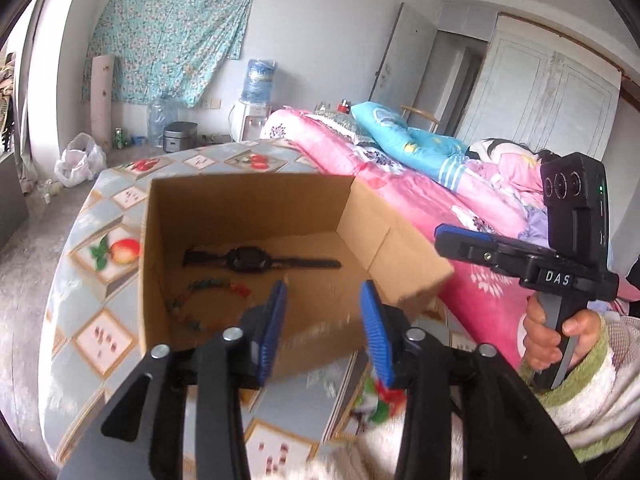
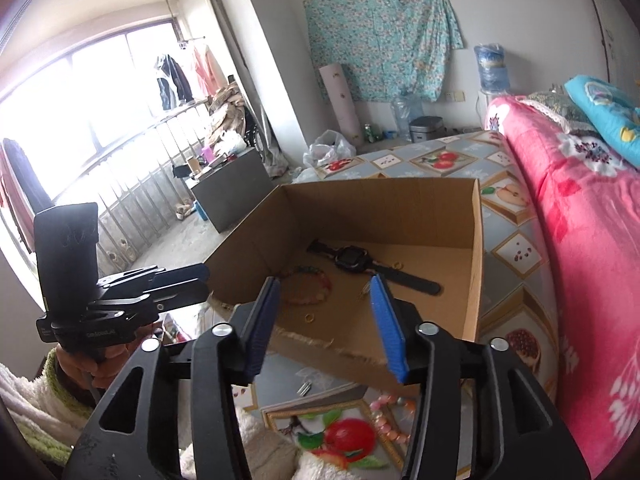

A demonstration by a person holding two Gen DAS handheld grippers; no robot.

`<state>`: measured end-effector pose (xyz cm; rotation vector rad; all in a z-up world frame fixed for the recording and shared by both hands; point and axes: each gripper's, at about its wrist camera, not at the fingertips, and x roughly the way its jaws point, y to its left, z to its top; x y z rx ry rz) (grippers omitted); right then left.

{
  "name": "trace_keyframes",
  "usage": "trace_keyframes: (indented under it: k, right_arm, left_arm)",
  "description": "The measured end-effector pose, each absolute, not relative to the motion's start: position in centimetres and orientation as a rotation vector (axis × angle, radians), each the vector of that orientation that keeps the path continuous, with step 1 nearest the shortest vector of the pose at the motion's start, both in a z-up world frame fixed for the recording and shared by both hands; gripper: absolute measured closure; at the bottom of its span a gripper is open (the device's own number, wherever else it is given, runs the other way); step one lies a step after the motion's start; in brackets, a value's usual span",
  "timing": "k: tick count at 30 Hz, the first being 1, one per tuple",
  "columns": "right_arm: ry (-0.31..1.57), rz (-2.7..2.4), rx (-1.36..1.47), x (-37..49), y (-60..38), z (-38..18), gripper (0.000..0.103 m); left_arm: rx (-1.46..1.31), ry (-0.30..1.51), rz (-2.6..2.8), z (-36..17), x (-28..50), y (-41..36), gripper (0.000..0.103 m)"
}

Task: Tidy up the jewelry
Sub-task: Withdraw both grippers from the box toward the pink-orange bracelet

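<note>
Watch (image 2: 362, 261) and bracelet (image 2: 307, 285) inside box (image 2: 475, 264) on table (image 2: 516, 216), beside bed (image 2: 592, 232).

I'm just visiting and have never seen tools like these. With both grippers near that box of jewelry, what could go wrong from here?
The pink bead bracelet on the table, outside the cardboard box, lies close to the near edge and might get knocked off. The small yellow ring in the box looks hard for wide pads to pinch. The open right gripper and left gripper hover by the box's torn front wall and could snag it.
</note>
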<state>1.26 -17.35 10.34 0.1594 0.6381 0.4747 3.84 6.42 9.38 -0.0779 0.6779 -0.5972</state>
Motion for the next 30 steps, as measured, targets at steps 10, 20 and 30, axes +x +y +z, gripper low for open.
trace_keyframes:
  k: [10, 20, 30]
  right_arm:
    - [0.758, 0.444, 0.188, -0.5, -16.1, 5.7, 0.045]
    - [0.953, 0.293, 0.07, -0.9, -14.1, -0.1, 0.024]
    - [1.028, 0.238, 0.009, -0.6, -13.4, -2.7, 0.016]
  left_arm:
    - [-0.046, 0.816, -0.501, 3.6, 0.8, 7.5, 0.051]
    - [0.083, 0.94, -0.356, -2.2, 2.4, 5.8, 0.043]
    - [0.155, 0.964, -0.295, -3.3, 3.2, 4.4, 0.03]
